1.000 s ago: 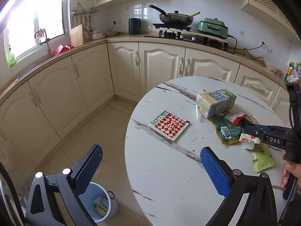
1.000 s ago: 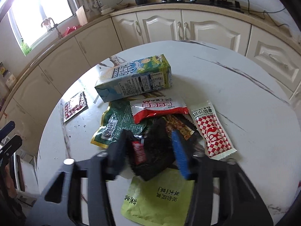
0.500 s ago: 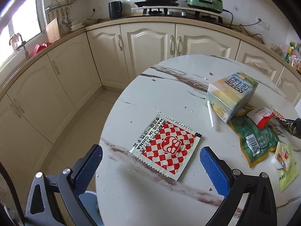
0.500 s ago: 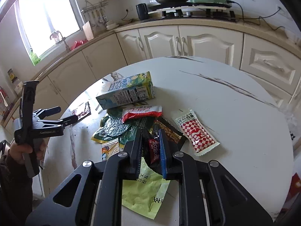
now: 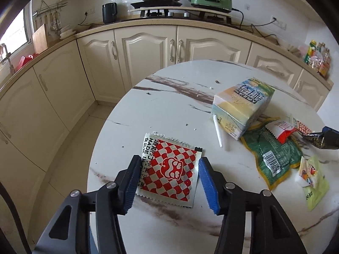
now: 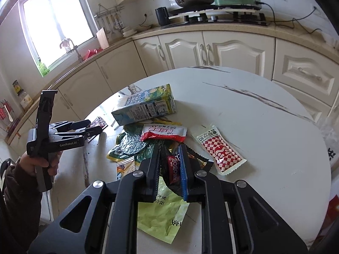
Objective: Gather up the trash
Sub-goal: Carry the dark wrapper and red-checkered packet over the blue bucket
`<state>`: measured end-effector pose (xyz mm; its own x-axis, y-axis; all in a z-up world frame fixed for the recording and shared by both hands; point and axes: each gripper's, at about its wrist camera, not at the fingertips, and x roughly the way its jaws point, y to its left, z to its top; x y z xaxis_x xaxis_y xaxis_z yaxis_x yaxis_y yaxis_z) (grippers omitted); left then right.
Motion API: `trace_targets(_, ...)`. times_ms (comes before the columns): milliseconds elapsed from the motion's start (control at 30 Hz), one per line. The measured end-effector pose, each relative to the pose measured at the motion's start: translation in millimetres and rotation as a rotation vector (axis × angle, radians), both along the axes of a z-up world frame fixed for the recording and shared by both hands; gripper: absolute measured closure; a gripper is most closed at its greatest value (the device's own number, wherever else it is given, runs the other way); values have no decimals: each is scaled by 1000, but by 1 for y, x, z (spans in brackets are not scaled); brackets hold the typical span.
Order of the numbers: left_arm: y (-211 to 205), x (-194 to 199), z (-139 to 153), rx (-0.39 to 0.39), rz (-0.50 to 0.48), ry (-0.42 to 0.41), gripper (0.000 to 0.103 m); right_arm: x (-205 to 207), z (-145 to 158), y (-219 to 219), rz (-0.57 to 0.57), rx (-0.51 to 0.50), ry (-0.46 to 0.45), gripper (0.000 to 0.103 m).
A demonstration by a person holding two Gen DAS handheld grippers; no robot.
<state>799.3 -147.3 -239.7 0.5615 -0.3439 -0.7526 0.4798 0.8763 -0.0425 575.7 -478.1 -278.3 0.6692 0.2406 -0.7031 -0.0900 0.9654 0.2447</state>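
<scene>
Trash wrappers, thin crinkly foil and plastic, scattered on round white marble table [image 5: 173, 97]; light, limp, slippery, best pinched at a raised edge.

Left wrist view: left gripper [image 5: 168, 178] half open, blue pads straddling flat red-and-white checkered foil sachet [image 5: 169, 167] near table edge, not yet closed on it. Green-and-yellow drink carton [image 5: 243, 103] and loose white straw [image 5: 218, 133] beyond.

Right wrist view: right gripper [image 6: 169, 169] narrowed, clamping crumpled black wrapper with red label [image 6: 172, 168] above yellow-green packet [image 6: 161, 213]. Adds second checkered sachet [image 6: 220, 150], mostly unseen from left; left's sachet nearly hidden here.
</scene>
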Motion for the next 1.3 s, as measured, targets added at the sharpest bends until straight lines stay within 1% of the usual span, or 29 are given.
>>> trace_targets(67, -1, -5, -1, -9, -29, -4, 73, 0, 0, 1, 1, -3, 3, 87)
trace_targets(100, 0, -7, 0, -13, -37, -1, 76, 0, -1, 1, 0, -3, 2, 87)
trace_targets(167, -1, -10, -1, -25, -52, 4, 93, 2, -2, 1, 5, -9, 11, 87)
trace_targets(200, -1, -12, 0, -23, -49, 4, 97, 3, -2, 2, 5, -14, 11, 87)
trace_targets(267, -2, -18, 1, -17, -58, -4, 97, 7, -2, 6, 20, -48, 17, 86)
trace_targets(300, -2, -22, 1, -31, -66, 2, 98, 11, -4, 8, 31, -64, 31, 85)
trace_targets(367, -2, -30, 5, -63, -80, 14, 98, 21, -7, 14, 57, -94, 39, 79)
trace_targets(400, -2, -34, 8, -74, -80, 7, 98, 26, -10, 18, 71, -118, 54, 80)
trace_targets(467, 3, -42, 13, -89, -91, 8, 98, 32, -13, 27, 82, -173, 54, 82)
trace_targets(533, 8, -50, 21, -101, -105, 1, 98, 33, -14, 28, 78, -163, 49, 83)
trace_targets(667, 25, -66, 33, -133, -92, 1, 98, 27, -15, 23, 58, -151, 48, 87)
trace_targets(700, 27, -71, 35, -138, -95, 0, 98, 22, -13, 21, 47, -149, 29, 87)
trace_targets(800, 31, -86, 46, -168, -110, -11, 98, 7, 1, 11, 23, -108, -14, 87)
trace_targets(967, 30, -112, 71, -208, -140, -40, 98, -13, 37, 0, -10, -113, -95, 88)
trace_targets(1033, 29, -123, 79, -221, -152, -50, 98, -20, 51, -3, -15, -95, -120, 88)
trace_targets(1133, 29, -140, 89, -235, -169, -69, 98, -28, 70, -4, -14, -103, -147, 88)
trace_targets(1167, 30, -145, 92, -243, -183, -66, 98, -29, 74, -3, -10, -99, -143, 88)
trace_targets(1200, 31, -149, 95, -248, -177, -68, 98, -31, 78, -4, -15, -95, -155, 88)
trace_targets(1267, 34, -159, 100, -244, -188, -73, 98, -34, 82, -4, -12, -82, -145, 88)
trace_targets(1300, 37, -164, 103, -243, -173, -81, 98, -38, 85, -5, -17, -75, -159, 88)
